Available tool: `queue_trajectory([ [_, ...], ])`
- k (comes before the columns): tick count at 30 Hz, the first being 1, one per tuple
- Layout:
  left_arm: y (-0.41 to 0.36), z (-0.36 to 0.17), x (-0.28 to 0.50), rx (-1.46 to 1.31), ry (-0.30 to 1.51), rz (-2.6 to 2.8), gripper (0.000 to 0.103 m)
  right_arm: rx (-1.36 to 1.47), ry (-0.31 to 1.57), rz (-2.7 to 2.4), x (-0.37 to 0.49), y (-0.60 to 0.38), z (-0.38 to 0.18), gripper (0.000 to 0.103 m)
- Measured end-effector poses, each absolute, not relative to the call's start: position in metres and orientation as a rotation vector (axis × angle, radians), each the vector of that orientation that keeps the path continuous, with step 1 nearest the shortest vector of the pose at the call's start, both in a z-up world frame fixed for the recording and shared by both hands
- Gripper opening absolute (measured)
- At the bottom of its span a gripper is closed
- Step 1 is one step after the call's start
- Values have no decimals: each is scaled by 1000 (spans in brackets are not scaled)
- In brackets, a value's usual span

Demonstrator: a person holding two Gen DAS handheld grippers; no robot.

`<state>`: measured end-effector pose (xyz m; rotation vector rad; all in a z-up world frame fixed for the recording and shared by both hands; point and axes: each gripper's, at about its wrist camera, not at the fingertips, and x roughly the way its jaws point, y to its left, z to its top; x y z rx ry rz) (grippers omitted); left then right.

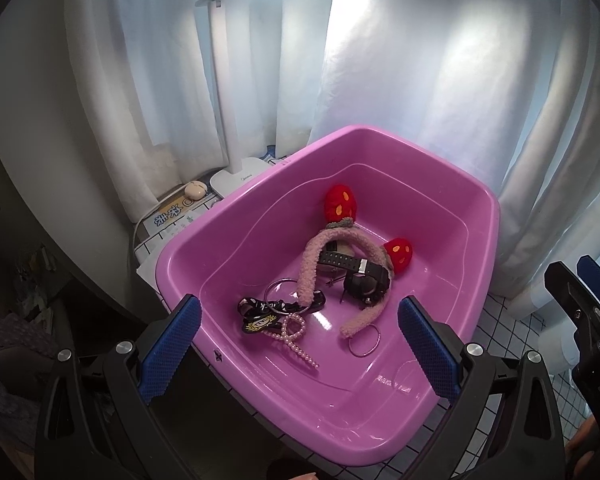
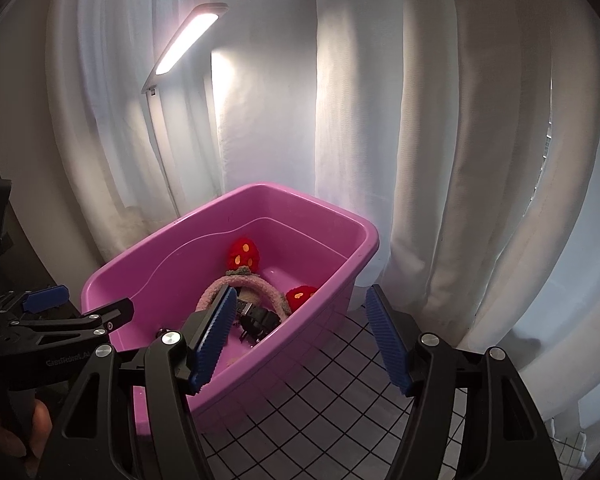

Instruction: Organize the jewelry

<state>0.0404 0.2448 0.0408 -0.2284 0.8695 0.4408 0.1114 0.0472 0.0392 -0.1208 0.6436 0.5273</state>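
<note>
One pink tub (image 1: 476,216) — one headband (image 1: 312,276), one watch (image 1: 356,268), two bangles (image 1: 283,295).

you're in a home, likely a bedroom corner by a window. white curtains (image 2: 380,120) hang full length behind a table with a white grid-pattern cloth (image 2: 320,412). a slim white desk lamp (image 2: 188,36) glows beside them, and a pink plastic tub (image 1: 480,240) of hair accessories and trinkets sits on the table.
</note>
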Motion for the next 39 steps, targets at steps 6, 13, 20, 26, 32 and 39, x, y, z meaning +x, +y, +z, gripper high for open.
queue_trajectory([
  [6,244,42,40,-225,867,446,97,-126,647,522,111,48,39,64],
  [13,245,43,41,-224,867,443,97,-128,649,516,112,48,39,64],
  [20,246,44,42,-218,868,447,97,-133,655,520,113,49,37,64],
  [26,249,45,43,-217,869,454,97,-141,659,523,114,50,37,64],
  [32,248,44,44,-216,870,456,97,-141,659,522,114,50,36,64],
  [39,246,42,44,-217,869,459,97,-141,663,520,114,50,35,64],
])
